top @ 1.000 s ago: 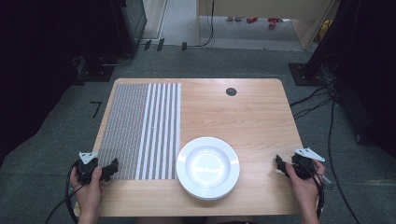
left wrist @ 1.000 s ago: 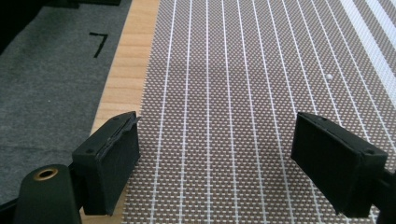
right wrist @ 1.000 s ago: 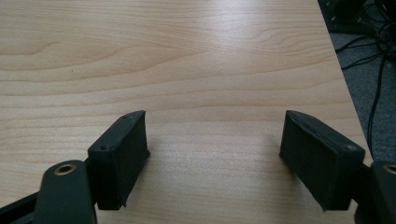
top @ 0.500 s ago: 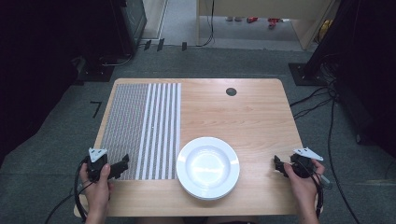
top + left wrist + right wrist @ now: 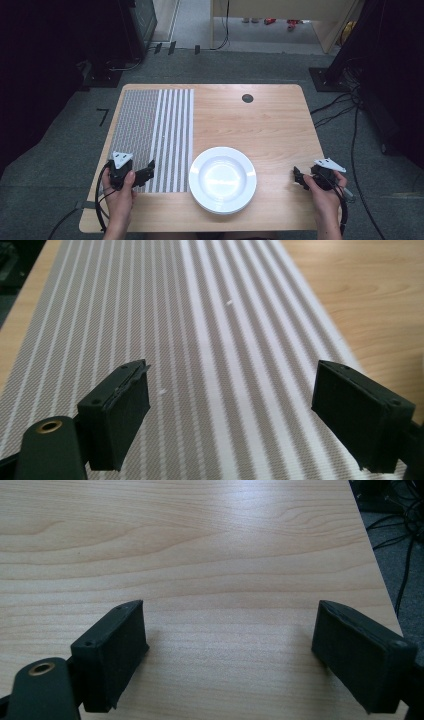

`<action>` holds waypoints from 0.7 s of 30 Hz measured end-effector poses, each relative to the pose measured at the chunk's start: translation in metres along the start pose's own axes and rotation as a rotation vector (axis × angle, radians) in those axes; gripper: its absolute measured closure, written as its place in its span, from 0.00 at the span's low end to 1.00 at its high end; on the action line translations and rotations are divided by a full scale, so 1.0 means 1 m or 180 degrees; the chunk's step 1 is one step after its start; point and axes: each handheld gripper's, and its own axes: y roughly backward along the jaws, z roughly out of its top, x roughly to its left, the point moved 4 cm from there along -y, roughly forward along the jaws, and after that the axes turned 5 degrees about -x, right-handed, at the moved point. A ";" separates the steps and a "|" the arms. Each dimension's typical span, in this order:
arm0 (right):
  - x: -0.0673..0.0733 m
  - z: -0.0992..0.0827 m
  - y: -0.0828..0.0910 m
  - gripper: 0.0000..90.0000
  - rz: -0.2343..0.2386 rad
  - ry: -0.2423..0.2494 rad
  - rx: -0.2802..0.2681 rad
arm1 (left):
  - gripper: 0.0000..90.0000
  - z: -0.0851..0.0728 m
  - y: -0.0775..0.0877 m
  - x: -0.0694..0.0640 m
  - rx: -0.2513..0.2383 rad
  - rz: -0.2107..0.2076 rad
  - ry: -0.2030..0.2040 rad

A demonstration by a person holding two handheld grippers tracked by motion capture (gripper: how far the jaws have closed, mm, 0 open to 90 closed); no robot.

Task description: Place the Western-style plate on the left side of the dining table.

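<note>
Left tongs: held over the near left corner of the counter, above the near end of the striped placemat; jaws stand wide apart with nothing between them.
Left tongs, close look: in the left gripper view the left tongs point along the striped placemat, the weave passing between the jaws; whether the pads touch the cloth cannot be told.
Right tongs: near the counter's near right corner, jaws spread and empty; they have just been opening, with nothing between them.
Right tongs, close look: the right tongs face bare wood of the counter.
Placemat position: flat along the left edge, reaching from the far edge almost to the near edge; its right border lies just beside the white plate.
Placemat appearance: woven, grey and white; fine stripes on its left part, broad white stripes on its right. A few pale specks lie on the weave.
Plate: empty, round, glossy, at the middle of the near edge, between the two hands.
Judged reason: spread jaws over the mat's near end suggest a coming grasp of its edge; the right hand likely waits clear of the plate.
</note>
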 end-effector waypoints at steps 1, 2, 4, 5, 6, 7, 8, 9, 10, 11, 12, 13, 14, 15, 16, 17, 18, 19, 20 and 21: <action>0.000 0.000 0.000 0.16 -0.0001 0.0000 0.0000 | 0.17 0.003 -0.001 -0.004 -0.0014 -0.0019 0.0013; 0.000 0.000 0.000 0.16 -0.0001 -0.0001 0.0000 | 0.17 0.008 -0.002 -0.008 -0.0031 -0.0043 0.0035; 0.000 0.000 0.000 0.16 0.0000 0.0002 -0.0001 | 0.17 0.013 -0.003 -0.015 -0.0068 -0.0090 0.0055; 0.000 0.000 0.000 0.16 -0.0005 -0.0003 0.0001 | 0.17 0.015 -0.003 -0.019 -0.0094 -0.0115 0.0044; 0.000 0.000 0.000 0.16 -0.0007 0.0000 0.0000 | 0.17 0.016 -0.004 -0.022 -0.0110 -0.0143 0.0011; 0.000 0.000 0.000 0.16 -0.0006 -0.0001 0.0000 | 0.17 0.016 -0.004 -0.025 -0.0112 -0.0174 -0.0019; 0.000 0.000 0.000 0.16 -0.0007 0.0000 -0.0001 | 0.17 0.015 -0.006 -0.027 -0.0099 -0.0196 -0.0026; 0.000 0.000 0.000 0.16 -0.0006 -0.0001 -0.0001 | 0.17 0.015 -0.006 -0.028 -0.0087 -0.0212 -0.0018; 0.000 0.000 0.000 0.16 -0.0006 -0.0002 -0.0001 | 0.17 0.014 -0.007 -0.028 -0.0087 -0.0239 0.0002; 0.000 0.000 0.000 0.16 -0.0006 -0.0002 -0.0001 | 0.17 0.014 -0.007 -0.029 -0.0092 -0.0266 0.0021; 0.000 0.000 0.000 0.16 -0.0008 0.0005 -0.0004 | 0.17 0.014 -0.007 -0.030 -0.0100 -0.0276 0.0035; 0.000 0.000 0.000 0.16 -0.0008 0.0006 -0.0005 | 0.17 0.014 -0.006 -0.031 -0.0107 -0.0301 0.0053; 0.000 0.000 0.000 0.16 -0.0008 0.0005 -0.0003 | 0.17 0.013 -0.005 -0.032 -0.0109 -0.0329 0.0068; 0.000 0.000 0.000 0.16 -0.0005 -0.0003 0.0001 | 0.17 0.013 -0.004 -0.034 -0.0109 -0.0353 0.0063; 0.000 0.000 0.000 0.16 -0.0006 0.0001 -0.0002 | 0.17 0.012 -0.004 -0.037 -0.0105 -0.0383 0.0059; 0.000 0.000 0.000 0.16 -0.0006 0.0002 -0.0002 | 0.17 0.011 -0.004 -0.038 -0.0097 -0.0409 0.0055; 0.000 0.000 0.000 0.16 -0.0006 0.0002 -0.0002 | 0.17 0.011 -0.004 -0.041 -0.0096 -0.0436 0.0062; 0.000 0.000 0.000 0.16 -0.0006 0.0002 -0.0002 | 0.17 0.010 -0.003 -0.043 -0.0090 -0.0466 0.0067; 0.000 0.000 0.000 0.16 -0.0007 0.0003 -0.0005 | 0.17 0.010 -0.003 -0.046 -0.0089 -0.0502 0.0063; 0.000 0.000 0.000 0.16 -0.0013 -0.0009 -0.0002 | 0.17 0.009 -0.003 -0.048 -0.0085 -0.0521 0.0057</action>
